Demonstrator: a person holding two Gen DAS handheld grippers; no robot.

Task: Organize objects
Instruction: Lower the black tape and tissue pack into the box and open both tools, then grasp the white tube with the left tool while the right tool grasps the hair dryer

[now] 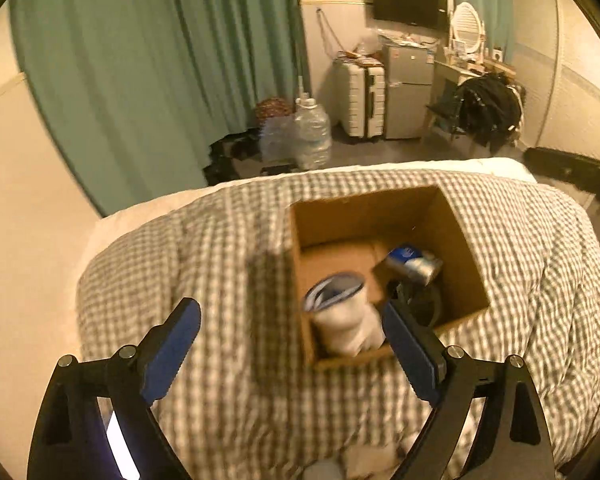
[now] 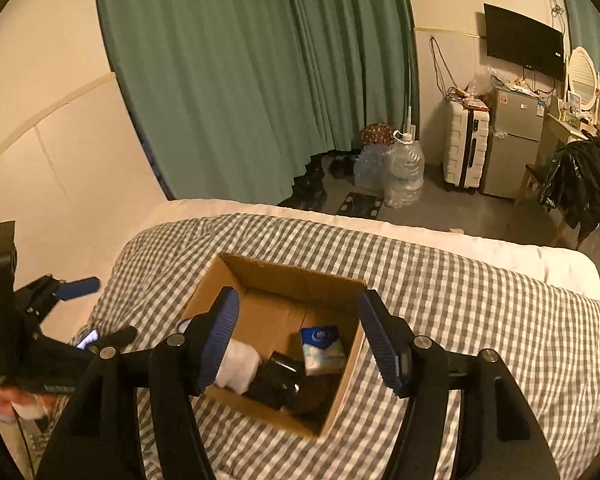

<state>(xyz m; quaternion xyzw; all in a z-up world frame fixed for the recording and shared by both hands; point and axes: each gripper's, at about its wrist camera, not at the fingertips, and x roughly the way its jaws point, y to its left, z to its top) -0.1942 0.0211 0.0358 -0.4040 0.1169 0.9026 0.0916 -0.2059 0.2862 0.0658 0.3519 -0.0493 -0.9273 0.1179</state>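
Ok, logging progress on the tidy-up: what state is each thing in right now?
cardboard box: open, on the checked duvet.
white sock: inside the box.
blue-white pack: inside the box.
black item: inside the box.
left gripper: open, empty.
right gripper: open, empty.

a lived-in bedroom of a home is shown. a bed [image 2: 500, 264] covered by a grey-and-white checked duvet [image 2: 480, 320] is seen in the foreground. green curtains [image 2: 240, 80] are hung along the far wall. a wall-mounted television [image 2: 524, 40], a small silver fridge [image 2: 512, 144], a white suitcase [image 2: 464, 148], a dressing table with an oval mirror [image 2: 582, 76], and large water bottles [image 2: 406, 172] on the floor are visible behind it.
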